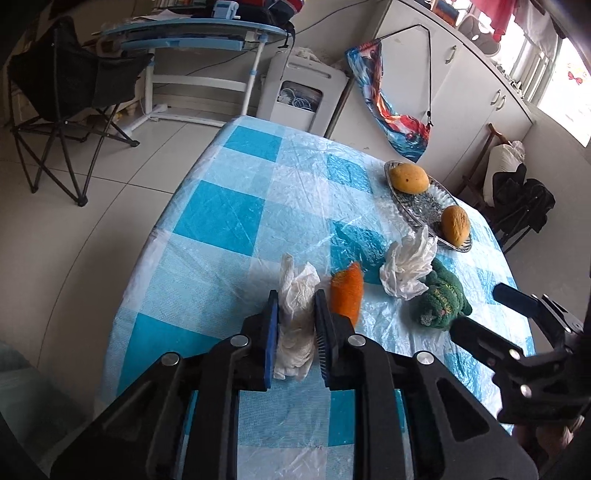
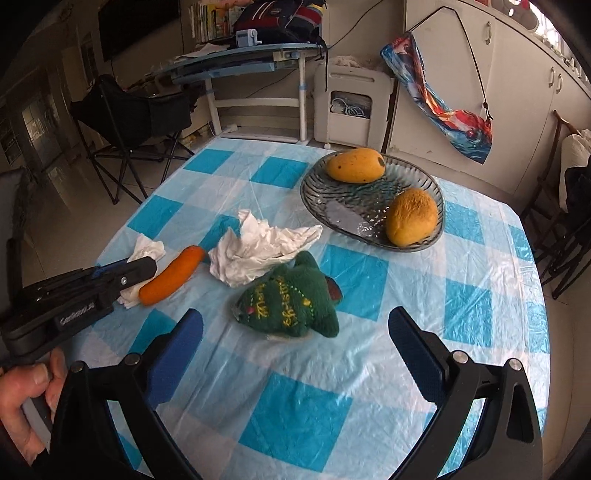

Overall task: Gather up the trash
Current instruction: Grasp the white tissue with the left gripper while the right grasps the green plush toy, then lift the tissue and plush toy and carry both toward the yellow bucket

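Observation:
A crumpled white tissue (image 1: 295,321) lies on the blue-and-white checked table (image 1: 229,221), and my left gripper (image 1: 296,314) is shut on it, pads pressing both sides. In the right wrist view that left gripper (image 2: 142,271) comes in from the left over the same tissue (image 2: 149,249). A second, larger crumpled tissue (image 1: 408,266) (image 2: 258,251) lies loose further right. My right gripper (image 2: 295,326) hangs open above the table, with a green knitted toy (image 2: 291,302) just ahead of its fingers. It also shows at the right edge of the left wrist view (image 1: 480,310).
An orange carrot toy (image 1: 347,291) (image 2: 171,275) lies between the two tissues. A glass dish (image 2: 314,199) (image 1: 421,210) holds two mangoes (image 2: 354,164) (image 2: 412,218). Beyond the table stand a folding chair (image 1: 62,88), a desk (image 1: 192,33) and white cabinets (image 1: 472,92).

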Motion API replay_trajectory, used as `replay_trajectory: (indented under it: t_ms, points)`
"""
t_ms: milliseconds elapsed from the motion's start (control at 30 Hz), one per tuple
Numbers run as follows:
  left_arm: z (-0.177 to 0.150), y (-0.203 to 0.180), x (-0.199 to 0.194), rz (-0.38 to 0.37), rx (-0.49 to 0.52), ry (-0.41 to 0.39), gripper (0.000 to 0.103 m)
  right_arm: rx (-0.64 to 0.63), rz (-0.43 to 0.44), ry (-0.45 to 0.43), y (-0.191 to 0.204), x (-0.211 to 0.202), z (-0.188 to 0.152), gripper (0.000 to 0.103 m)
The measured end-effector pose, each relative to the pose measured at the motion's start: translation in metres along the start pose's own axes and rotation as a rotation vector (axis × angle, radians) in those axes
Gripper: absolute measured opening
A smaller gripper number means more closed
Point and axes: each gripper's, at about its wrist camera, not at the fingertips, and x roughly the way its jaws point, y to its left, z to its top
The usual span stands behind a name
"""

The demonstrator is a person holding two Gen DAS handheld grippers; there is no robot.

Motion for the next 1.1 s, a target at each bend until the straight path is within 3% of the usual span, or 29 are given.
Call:
replay_trajectory:
  t_ms: [200,333,433,467,567,867,1100]
  points:
    - [-0.003,-0.009,0.003,-0.042,0.021,0.018,0.017,-0.015,-0.065,0.054,0.006,0.027,0.013,0.096]
    - [-0.008,-0.016,0.002,-0.065,0.039,0.032,0.017,0.018,-0.032,0.096,-0.004,0.036,0.001,0.093]
    - [-0.014,-0.020,0.000,-0.086,0.048,0.043,0.017,0.008,-0.020,0.073,-0.008,0.023,-0.013,0.076]
    - [-0.017,-0.021,-0.002,-0.092,0.051,0.046,0.017,0.017,-0.010,0.068,-0.011,0.018,-0.016,0.063]
    - [-0.024,-0.021,-0.008,-0.112,0.047,0.060,0.017,0.044,0.026,0.072,-0.019,0.004,-0.027,0.056]
    - [-0.050,-0.036,-0.045,-0.114,0.122,0.062,0.017,0.081,0.070,0.049,-0.020,-0.055,-0.076,0.055]
    - [-0.094,-0.054,-0.072,-0.082,0.204,0.068,0.017,0.053,0.052,0.051,-0.010,-0.090,-0.116,0.055]
